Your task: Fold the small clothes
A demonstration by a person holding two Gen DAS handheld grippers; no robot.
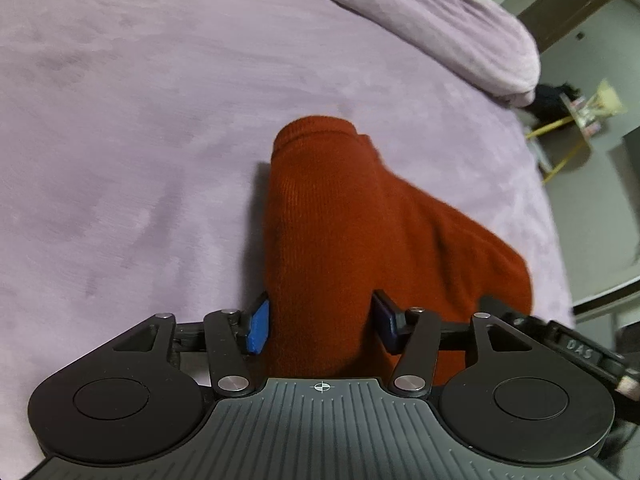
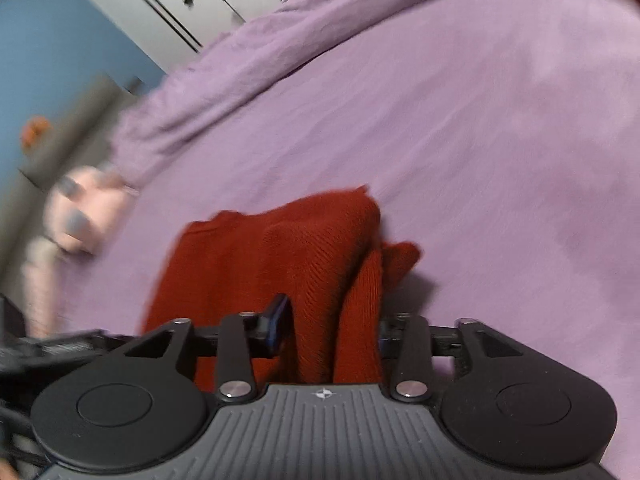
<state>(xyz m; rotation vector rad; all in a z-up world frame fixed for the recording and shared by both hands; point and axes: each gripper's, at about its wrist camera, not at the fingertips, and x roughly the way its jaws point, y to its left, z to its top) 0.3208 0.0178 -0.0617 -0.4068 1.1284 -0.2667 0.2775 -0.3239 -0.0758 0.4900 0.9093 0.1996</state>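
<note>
Rust-red knit garment (image 1: 332,216) being straddled on the lilac bed (image 1: 120,120) | left claw (image 1: 320,324), right claw (image 2: 332,328) being held apart | risk: fold being dragged open by snagging pads

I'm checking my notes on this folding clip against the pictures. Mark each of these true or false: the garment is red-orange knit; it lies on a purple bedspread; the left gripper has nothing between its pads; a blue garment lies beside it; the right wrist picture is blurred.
1. The knit garment is red-orange. True.
2. It lies on a purple bedspread. True.
3. The left gripper has nothing between its pads. False: a fold of the garment runs between them.
4. A blue garment lies beside it. False: only the one garment shows on the bed.
5. The right wrist picture is blurred. True: the right gripper is sharp, the room smeared.
</note>
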